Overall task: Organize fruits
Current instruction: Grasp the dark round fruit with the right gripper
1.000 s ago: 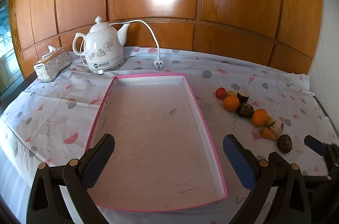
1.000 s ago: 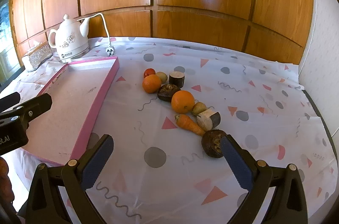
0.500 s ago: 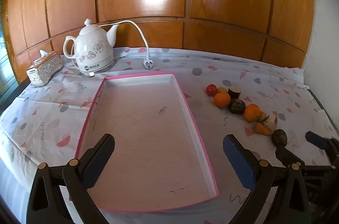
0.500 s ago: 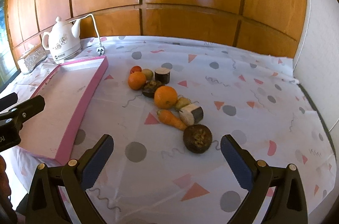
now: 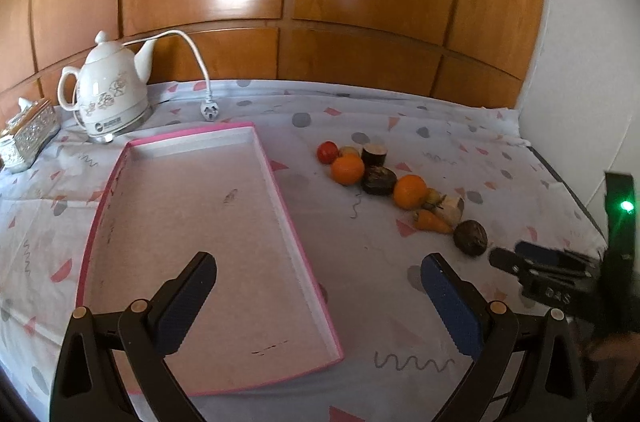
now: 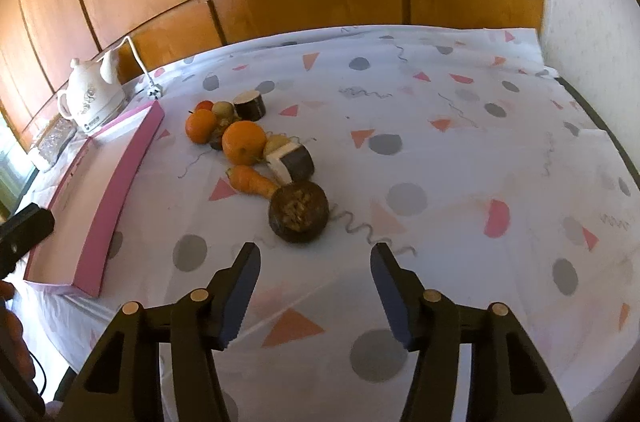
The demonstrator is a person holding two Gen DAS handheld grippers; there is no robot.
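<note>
Just beyond the right gripper (image 6: pixel 312 258), dark round fruit (image 6: pixel 299 212), jaws closing, unclenched, nothing between them

Right hand-held gripper (image 6: pixel 312 268) over the bench (image 6: pixel 460 150), jaws just been closing, nothing btwn them. Dark round fruit (image 6: pixel 299 211), maybe a halved passion fruit, just ahead; carrot (image 6: pixel 253 181) touching it. Pink tray (image 6: pixel 116 182) at left.

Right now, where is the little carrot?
In the right wrist view the carrot lies left of centre on the patterned tablecloth, just below the nearer orange, its tip touching the dark round fruit.
</note>
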